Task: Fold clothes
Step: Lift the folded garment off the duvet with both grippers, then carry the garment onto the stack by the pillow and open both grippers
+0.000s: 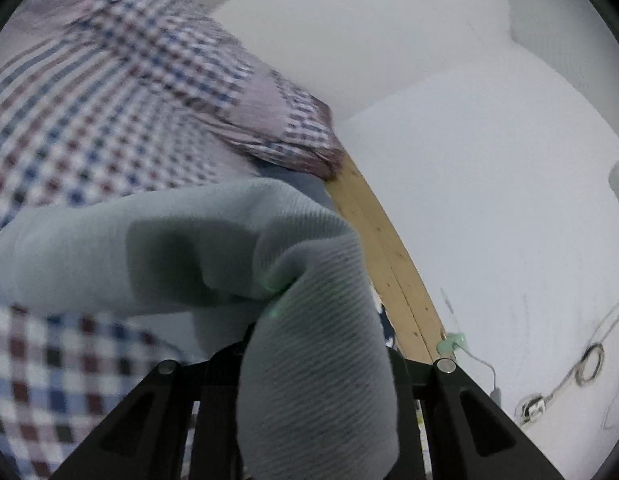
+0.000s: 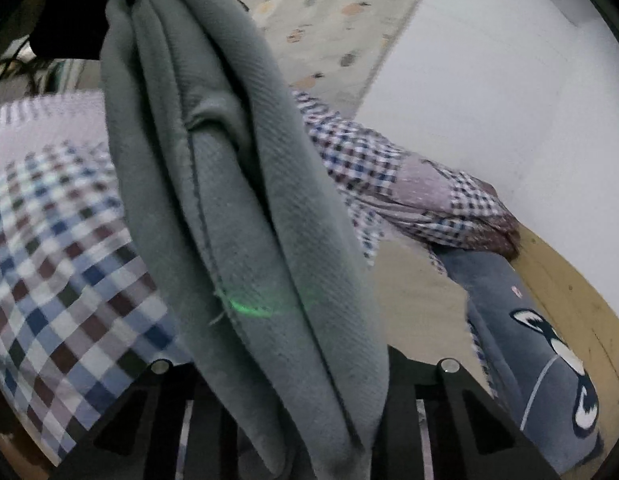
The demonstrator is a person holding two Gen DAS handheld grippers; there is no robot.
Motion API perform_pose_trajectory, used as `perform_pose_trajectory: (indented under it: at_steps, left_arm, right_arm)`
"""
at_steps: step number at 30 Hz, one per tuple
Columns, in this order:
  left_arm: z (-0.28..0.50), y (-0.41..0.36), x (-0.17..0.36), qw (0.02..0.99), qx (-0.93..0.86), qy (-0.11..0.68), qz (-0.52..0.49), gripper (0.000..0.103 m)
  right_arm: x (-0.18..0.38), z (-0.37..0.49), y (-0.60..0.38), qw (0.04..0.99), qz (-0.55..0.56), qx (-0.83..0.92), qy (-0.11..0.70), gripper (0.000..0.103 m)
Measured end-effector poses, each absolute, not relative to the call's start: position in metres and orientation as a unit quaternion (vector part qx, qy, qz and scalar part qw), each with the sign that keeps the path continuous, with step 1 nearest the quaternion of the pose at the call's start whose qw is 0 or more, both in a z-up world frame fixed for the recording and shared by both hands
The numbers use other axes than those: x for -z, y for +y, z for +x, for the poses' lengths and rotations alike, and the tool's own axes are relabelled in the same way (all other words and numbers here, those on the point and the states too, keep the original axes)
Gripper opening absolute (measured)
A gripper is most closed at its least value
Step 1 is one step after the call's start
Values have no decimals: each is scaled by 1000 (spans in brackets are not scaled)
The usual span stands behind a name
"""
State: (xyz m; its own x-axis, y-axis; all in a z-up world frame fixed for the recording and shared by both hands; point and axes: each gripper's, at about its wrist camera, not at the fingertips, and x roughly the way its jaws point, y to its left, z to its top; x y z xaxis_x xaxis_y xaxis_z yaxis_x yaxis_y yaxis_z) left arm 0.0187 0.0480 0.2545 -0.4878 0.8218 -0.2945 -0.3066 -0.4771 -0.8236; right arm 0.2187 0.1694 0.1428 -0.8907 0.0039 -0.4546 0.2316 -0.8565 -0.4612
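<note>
Both grippers, left [image 1: 309, 384] and right [image 2: 305, 384], fingers clenched on the grey garment [image 2: 237, 208], raised above the checked bedding [image 2: 61, 248].

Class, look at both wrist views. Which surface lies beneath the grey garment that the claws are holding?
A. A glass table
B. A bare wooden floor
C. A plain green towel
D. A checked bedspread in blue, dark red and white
D: in both views the grey garment, pinched in the right claw and the left claw, hangs over a checked bedspread in blue, dark red and white.
</note>
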Motion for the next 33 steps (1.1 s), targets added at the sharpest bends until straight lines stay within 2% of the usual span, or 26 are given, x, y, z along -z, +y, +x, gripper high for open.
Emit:
perform_pose_trajectory:
  at_steps: [7, 13, 17, 21, 24, 27, 30, 33]
  left_arm:
    - [-28, 147, -317, 433, -760, -324, -361, 19]
    - [-87, 279, -361, 516, -724, -257, -380, 19]
    - [-130, 366, -370, 554, -702, -194, -403, 19]
    - [-162, 431, -372, 559, -713, -116, -408, 18]
    - [-181, 444, -346, 554, -729, -79, -395, 18]
    - [-207, 426, -278, 516, -750, -39, -412, 18]
    - [-230, 389, -206, 444, -768, -10, -462, 17]
    - [-240, 340, -160, 397, -774, -12, -493, 18]
  right_arm:
    - [-222, 211, 263, 5, 218, 953, 209, 25]
    - [-290, 169, 375, -82, 212, 959, 167, 24]
    - [-315, 153, 442, -169, 207, 955, 129, 24]
    - [-313, 139, 468, -238, 199, 944, 109, 24]
    - [-293, 124, 456, -265, 197, 938, 109, 24]
    - [-253, 102, 429, -266, 216, 934, 102, 24]
    - [-189, 70, 388, -226, 271, 931, 96, 23]
    - [-138, 45, 344, -179, 324, 923, 105, 23]
